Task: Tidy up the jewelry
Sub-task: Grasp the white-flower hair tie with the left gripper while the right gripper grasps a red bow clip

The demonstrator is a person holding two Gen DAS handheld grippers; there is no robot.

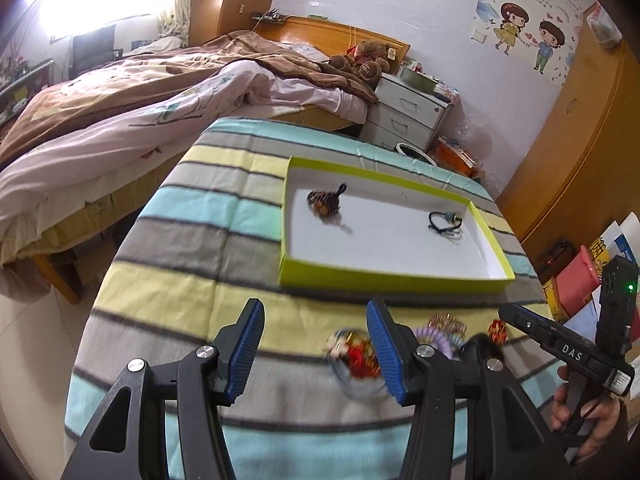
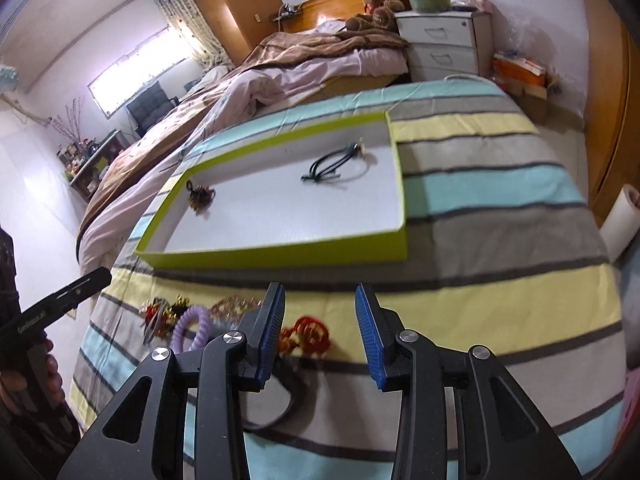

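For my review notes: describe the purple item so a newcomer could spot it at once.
Find the lime-edged tray on the striped cloth; loose pieces lie on the cloth in front of it. The purple coil hair tie sits among them, the only smooth pastel ring beside red-and-gold ornaments.

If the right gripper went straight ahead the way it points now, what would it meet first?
Probably the near wall of the lime-green tray. The right gripper is open and empty, with only striped cloth showing between its fingers before that wall; height above the cloth is hard to judge.

Striped cloth (image 2: 480,184) under green tray (image 2: 280,254), loose jewelry (image 2: 192,316)
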